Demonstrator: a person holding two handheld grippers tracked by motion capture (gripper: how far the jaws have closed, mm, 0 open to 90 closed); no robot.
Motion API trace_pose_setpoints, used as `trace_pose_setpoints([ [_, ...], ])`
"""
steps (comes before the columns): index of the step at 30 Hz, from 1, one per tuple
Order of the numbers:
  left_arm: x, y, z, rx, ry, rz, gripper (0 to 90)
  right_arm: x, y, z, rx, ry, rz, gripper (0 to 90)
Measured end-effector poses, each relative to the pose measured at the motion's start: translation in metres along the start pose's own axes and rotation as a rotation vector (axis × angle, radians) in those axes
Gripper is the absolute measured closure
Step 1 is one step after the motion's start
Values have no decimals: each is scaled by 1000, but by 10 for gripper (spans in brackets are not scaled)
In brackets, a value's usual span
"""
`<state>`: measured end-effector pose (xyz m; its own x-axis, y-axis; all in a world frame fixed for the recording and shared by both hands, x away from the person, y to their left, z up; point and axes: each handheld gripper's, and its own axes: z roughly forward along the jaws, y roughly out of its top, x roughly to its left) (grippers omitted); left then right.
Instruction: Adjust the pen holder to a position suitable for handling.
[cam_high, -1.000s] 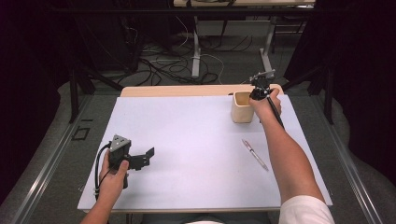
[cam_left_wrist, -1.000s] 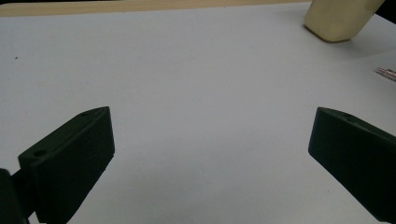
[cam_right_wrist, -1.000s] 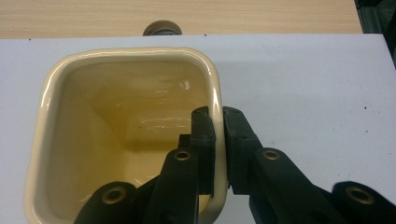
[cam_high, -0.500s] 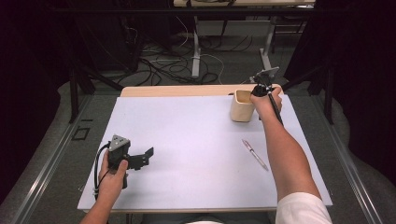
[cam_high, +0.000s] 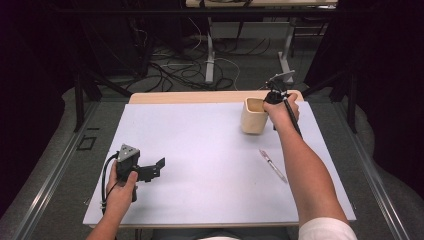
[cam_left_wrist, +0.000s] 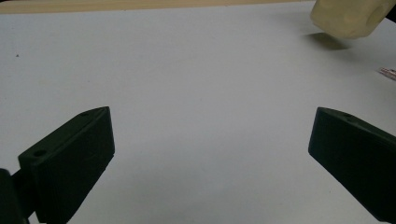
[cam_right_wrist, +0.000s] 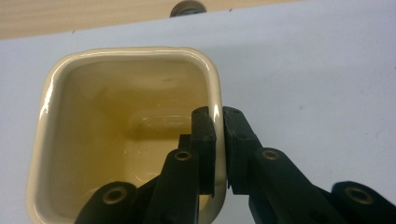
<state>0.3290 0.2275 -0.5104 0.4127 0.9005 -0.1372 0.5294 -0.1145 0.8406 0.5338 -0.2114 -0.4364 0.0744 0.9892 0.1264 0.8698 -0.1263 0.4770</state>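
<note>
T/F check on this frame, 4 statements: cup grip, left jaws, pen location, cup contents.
1. The right gripper is clamped on the cup wall. True.
2. The left gripper is shut on the pen. False: its jaws stand wide open with nothing between them.
3. The pen lies inside the cup. False: it lies on the white mat, nearer the person than the cup.
4. The cup is empty inside. True.

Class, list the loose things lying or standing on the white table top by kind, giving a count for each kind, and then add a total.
Cream square cup: 1
Pen: 1
Total: 2
</note>
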Motion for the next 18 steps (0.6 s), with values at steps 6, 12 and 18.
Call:
trace_pose_setpoints([
  [6, -1, 1, 0, 0, -3, -3, 3, 21, -13, 0, 38, 29, -21, 842],
  [12, -1, 1, 1, 0, -4, 4, 3, 40, -23, -1, 56, 45, -51, 842],
  [18, -1, 1, 1, -1, -6, 3, 3, 63, -31, 3, 73, 52, -60, 841],
])
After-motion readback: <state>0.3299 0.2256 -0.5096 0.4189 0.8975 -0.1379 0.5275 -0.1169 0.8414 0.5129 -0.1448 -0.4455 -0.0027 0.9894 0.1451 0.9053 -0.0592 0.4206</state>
